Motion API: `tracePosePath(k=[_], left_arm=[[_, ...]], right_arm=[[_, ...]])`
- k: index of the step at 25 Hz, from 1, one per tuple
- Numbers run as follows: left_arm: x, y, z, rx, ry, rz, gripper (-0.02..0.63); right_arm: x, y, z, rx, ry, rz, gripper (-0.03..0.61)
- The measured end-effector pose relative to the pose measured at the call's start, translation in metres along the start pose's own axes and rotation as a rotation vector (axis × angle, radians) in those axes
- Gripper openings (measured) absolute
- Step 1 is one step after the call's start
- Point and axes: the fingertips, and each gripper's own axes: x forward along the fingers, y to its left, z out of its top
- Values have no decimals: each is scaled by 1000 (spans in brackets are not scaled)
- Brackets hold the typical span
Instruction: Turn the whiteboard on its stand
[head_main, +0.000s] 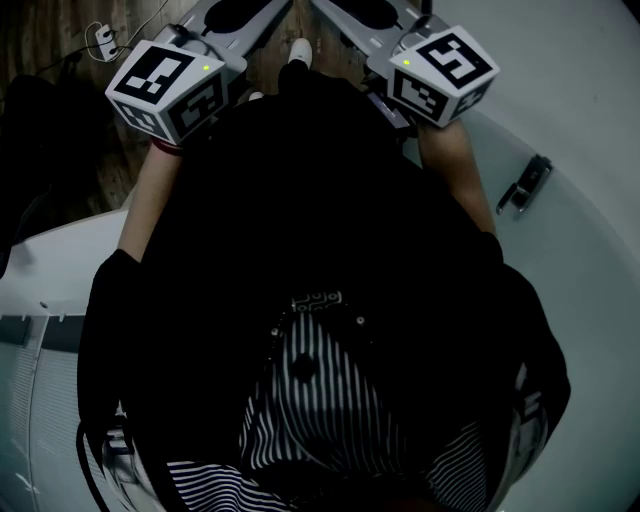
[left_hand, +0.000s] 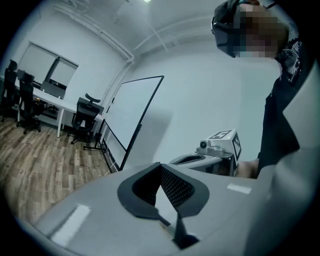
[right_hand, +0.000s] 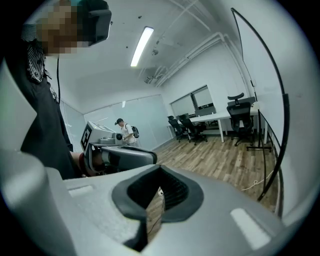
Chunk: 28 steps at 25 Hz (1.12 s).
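Grey moulded plastic forms the body of the left gripper (left_hand: 160, 170). Its dark pads (left_hand: 175, 187), cross-hatched on the inner faces, meet at the tips and grip nothing. The right gripper (right_hand: 160, 172) has the same build and is likewise fully closed and empty.

In the head view each gripper carries a white cube with black square markers (head_main: 165, 85). The jaws are cut off by the top edge of that view. Below them a black smooth apron (head_main: 300, 220) over a black-and-white striped garment (head_main: 320, 390) fills most of the view. To the right lies a smooth white curved surface (head_main: 580, 260) bearing a small black fitting (head_main: 527, 185). What this surface belongs to cannot be determined.

The flat white whiteboard with a thin black frame (left_hand: 131, 112) stands tilted on its black stand on the brown wood-plank floor (left_hand: 35, 160), close to a plain white wall. It is well apart from both grippers. In the right gripper view only its frame shows, as a thin black curve at the right.

Farther off stand black office chairs (left_hand: 85, 112) at a white desk (left_hand: 50, 102). A distant person wearing a backpack (right_hand: 126, 130) is too small to detail.
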Motion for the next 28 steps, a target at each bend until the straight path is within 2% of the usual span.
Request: tracePosePath(k=[9, 17, 22, 28], left_arm=[[69, 2, 29, 4, 6, -2, 3], [127, 17, 35, 19, 37, -8, 3], [149, 12, 38, 19, 54, -6, 3], [167, 8, 42, 25, 66, -15, 3]], right_arm=[[-23, -65, 21, 13, -18, 6, 0], [-31, -124, 23, 41, -49, 0, 0], [-47, -141, 24, 56, -75, 1, 0], [-59, -161, 22, 134, -122, -6, 0]])
